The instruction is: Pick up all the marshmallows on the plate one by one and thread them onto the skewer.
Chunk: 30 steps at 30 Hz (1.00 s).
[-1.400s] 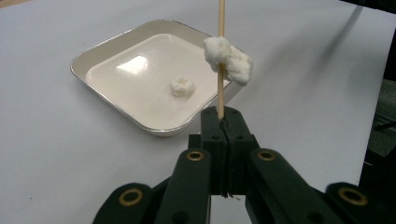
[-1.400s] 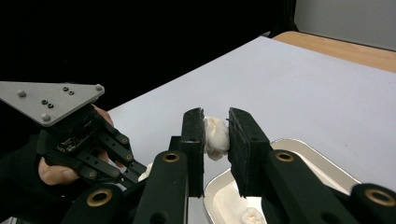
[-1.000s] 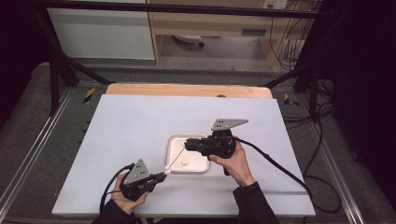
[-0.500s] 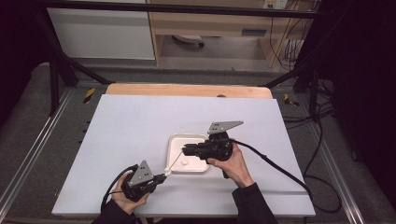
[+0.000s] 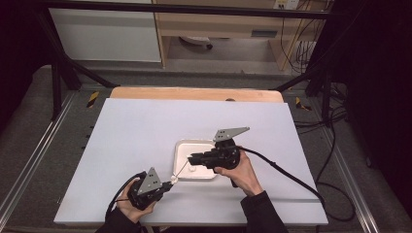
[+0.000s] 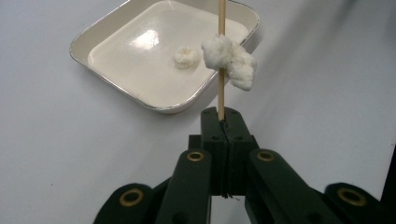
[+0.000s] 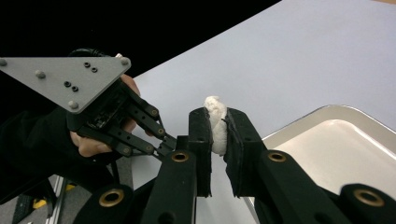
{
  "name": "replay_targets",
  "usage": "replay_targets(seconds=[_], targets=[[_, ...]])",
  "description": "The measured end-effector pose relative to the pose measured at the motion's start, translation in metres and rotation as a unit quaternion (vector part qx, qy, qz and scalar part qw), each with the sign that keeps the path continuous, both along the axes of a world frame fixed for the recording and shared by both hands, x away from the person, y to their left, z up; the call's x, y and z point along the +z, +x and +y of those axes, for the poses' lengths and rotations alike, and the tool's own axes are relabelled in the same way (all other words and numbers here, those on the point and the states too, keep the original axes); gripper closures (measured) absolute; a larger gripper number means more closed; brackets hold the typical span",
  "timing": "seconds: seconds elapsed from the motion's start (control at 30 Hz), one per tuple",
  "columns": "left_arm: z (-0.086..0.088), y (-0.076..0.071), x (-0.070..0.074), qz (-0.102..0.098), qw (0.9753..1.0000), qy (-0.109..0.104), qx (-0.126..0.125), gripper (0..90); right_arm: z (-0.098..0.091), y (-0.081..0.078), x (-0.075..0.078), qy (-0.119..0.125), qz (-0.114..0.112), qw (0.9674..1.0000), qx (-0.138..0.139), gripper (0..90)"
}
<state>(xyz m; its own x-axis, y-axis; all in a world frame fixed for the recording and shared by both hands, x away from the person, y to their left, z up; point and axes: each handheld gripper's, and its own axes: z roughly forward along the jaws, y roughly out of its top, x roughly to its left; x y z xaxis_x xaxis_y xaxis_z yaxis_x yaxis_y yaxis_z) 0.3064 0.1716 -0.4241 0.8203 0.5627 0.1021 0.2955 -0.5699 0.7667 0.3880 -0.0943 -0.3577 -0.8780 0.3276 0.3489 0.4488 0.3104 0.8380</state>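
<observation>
Now left gripper (image 6: 223,122) clamps skewer (image 6: 221,88); right gripper (image 7: 217,135) pinches marshmallow (image 7: 216,123).

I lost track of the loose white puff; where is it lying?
In the left gripper view the loose puff lies inside the white tray, near its middle, just left of the skewer.

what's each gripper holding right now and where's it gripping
The left gripper pinches a wooden skewer by its bottom end. The right gripper squeezes a white marshmallow by its sides.
</observation>
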Motion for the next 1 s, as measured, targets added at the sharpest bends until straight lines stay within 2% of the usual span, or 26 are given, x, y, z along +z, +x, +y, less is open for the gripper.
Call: replay_targets(seconds=[0.33,0.63,1.0], targets=[[-0.0053,-0.001,-0.0014,0.0,0.9999,0.016,-0.003,88.9,0.0043,-0.0023,-0.0019,0.001,0.003,0.9999,0.017,81.9],[-0.0047,-0.0009,0.0003,0.003,0.9998,0.017,0.006,89.1,0.0043,-0.0036,-0.003,-0.024,-0.002,0.9996,0.014,82.1],[-0.0061,0.0,-0.0013,0.007,0.9997,0.024,0.007,89.1,0.007,-0.0043,-0.0072,-0.032,0.001,0.9993,0.017,82.2]])
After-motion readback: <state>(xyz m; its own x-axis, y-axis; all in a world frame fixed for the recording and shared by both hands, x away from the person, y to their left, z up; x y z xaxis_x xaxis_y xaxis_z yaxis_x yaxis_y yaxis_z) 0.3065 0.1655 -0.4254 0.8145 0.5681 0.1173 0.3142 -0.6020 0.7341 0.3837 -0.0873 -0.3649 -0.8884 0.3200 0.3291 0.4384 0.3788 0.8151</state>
